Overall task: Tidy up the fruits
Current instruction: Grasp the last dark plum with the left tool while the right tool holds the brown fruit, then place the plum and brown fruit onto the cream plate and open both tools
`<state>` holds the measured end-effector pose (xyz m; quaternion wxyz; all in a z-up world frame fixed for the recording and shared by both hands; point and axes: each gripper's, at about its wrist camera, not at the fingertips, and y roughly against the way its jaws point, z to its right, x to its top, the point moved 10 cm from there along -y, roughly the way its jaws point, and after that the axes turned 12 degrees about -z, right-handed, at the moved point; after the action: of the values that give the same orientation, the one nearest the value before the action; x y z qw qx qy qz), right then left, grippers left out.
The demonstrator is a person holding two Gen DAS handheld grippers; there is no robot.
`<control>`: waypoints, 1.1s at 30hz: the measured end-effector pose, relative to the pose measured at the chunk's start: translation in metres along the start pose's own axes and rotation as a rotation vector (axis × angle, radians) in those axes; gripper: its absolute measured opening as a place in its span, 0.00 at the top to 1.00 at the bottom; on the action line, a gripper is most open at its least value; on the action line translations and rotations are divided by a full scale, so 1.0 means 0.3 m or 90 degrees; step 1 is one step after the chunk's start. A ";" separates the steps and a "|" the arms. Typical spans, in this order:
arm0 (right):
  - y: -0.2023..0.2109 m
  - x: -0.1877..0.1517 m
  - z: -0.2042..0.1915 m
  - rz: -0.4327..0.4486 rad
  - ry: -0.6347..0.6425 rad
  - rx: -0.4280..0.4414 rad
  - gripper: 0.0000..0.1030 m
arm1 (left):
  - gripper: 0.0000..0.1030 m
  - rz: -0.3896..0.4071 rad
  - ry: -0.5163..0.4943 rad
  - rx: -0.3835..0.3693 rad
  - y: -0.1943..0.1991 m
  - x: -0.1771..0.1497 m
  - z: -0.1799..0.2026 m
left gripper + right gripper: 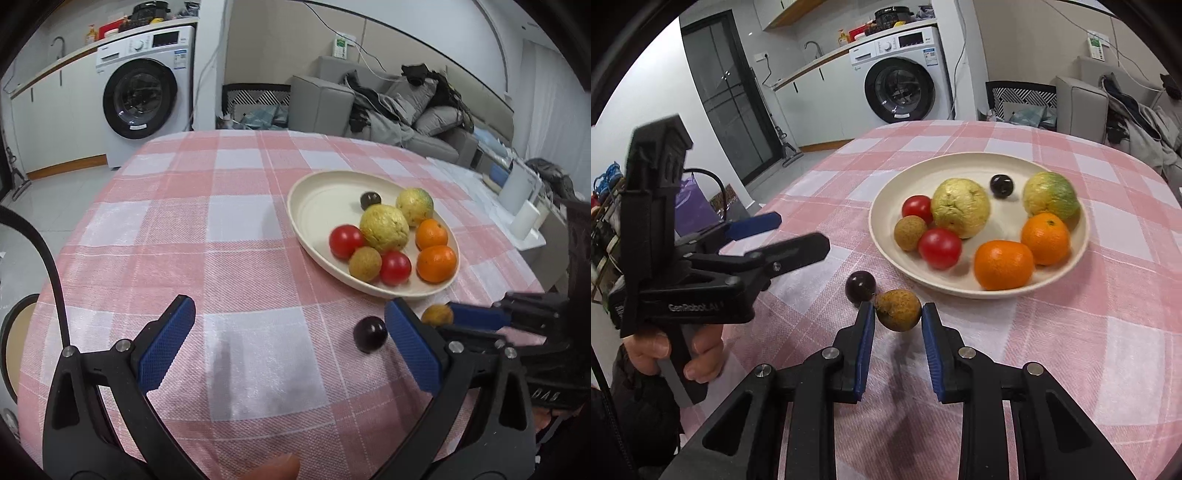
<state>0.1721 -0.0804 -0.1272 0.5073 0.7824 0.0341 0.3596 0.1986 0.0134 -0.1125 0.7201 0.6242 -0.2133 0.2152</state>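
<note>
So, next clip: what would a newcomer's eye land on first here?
Probably the cream plate on the pink checked tablecloth, piled with two oranges, two tomatoes, two yellow-green guavas, a brown longan and one dark round fruit. Right after that, the right gripper shut on a second brown longan just in front of the plate, with a dark round fruit loose on the cloth beside it. The left gripper is open over bare cloth.

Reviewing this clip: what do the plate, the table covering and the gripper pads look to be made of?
Plate: cream, matte, smooth; plastic or glazed ceramic, cannot tell which.
Table covering: woven cloth, pink and white check, visible thread texture.
Pads of the left gripper: blue, finely cross-hatched, probably rubber or soft plastic, on black plastic arms.
</note>
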 end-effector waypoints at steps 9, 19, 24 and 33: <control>0.082 -0.014 0.096 0.035 -0.033 -0.008 0.74 | 0.07 -0.065 -0.086 0.018 -0.054 -0.051 0.131; 0.098 -0.023 0.148 0.040 -0.053 -0.007 0.74 | 0.47 -0.105 -0.140 0.012 -0.095 -0.081 0.200; 0.100 -0.020 0.155 0.042 -0.058 -0.009 0.74 | 0.62 -0.109 -0.144 0.001 -0.098 -0.084 0.206; 0.100 -0.022 0.156 0.041 -0.057 -0.009 0.74 | 0.80 -0.109 -0.149 -0.027 -0.091 -0.087 0.221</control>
<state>0.1857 -0.1337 -0.1167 0.5023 0.7947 -0.0162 0.3405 0.1904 -0.0570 -0.1409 0.7189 0.6456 -0.2467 0.0742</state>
